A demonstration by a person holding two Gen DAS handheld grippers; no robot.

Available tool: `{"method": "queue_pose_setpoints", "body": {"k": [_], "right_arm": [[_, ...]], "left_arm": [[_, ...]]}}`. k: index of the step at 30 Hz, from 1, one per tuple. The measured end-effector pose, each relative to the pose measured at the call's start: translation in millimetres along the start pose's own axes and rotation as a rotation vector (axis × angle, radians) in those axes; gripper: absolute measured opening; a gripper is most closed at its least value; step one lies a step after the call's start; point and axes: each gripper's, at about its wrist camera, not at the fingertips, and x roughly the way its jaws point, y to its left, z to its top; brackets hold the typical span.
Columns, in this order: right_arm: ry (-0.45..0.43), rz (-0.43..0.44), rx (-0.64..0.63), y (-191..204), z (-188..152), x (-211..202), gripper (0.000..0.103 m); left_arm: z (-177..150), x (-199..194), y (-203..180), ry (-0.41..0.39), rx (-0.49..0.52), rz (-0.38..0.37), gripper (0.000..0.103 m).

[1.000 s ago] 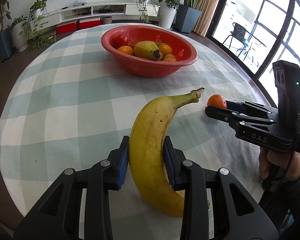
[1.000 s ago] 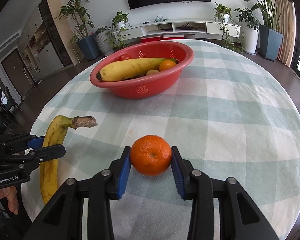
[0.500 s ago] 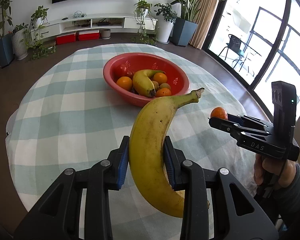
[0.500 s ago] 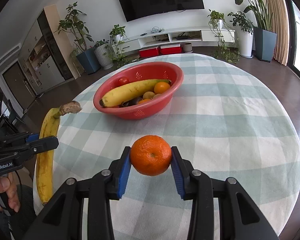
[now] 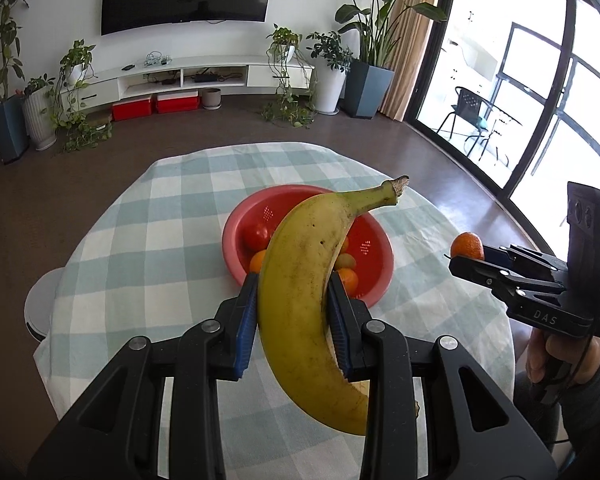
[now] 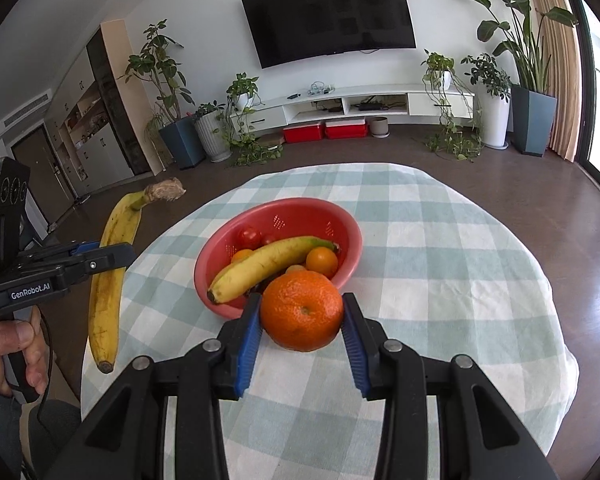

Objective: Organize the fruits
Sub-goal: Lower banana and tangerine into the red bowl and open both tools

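In the view from my left hand, my left gripper (image 5: 292, 320) fills the bottom of the frame, its blue-padded jaws closed tight on a long yellow banana with brown speckles (image 5: 304, 300). The banana is held in the air, stem pointing to the upper right, its body crossing in front of a round red plastic colander bowl (image 5: 376, 276) at the centre of the frame. The bowl sits on a round table under a pale green and white checked tablecloth (image 5: 148, 256). At the right edge, my right hand (image 5: 556, 356) grips my right gripper (image 5: 470, 254).

In the view from my right hand, my right gripper's blue pads press both sides of a round orange mandarin (image 6: 302, 310), lifted clear of the cloth at the lower centre. Just behind it in the frame, the red bowl holds a second yellow banana (image 6: 268, 268), small red tomatoes (image 6: 249, 236) and small orange fruits (image 6: 321, 261). At the left edge, the speckled banana hangs in my left gripper beyond the table's rim, my left hand (image 6: 8, 344) below it.
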Motion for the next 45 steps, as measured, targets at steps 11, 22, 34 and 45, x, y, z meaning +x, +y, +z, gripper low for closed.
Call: {"method": "queue_pose_setpoints", "body": {"k": [11,22,34,45], "right_arm": [[-0.009,0.007,-0.057,10,52,34,0.041],[0.101,0.013,-0.065,11,49,98,0.041],[0.199,-0.034,-0.063,4,34,138,0.042],[0.224,-0.053,-0.077,8,25,148,0.042]], "left_arm": [[60,55,17,0.058,0.036,-0.001,0.03],[68,132,24,0.183,0.093,-0.005,0.03],[55,172,37,0.244,0.056,-0.018,0.031],[49,179,37,0.241,0.05,0.004,0.033]]}}
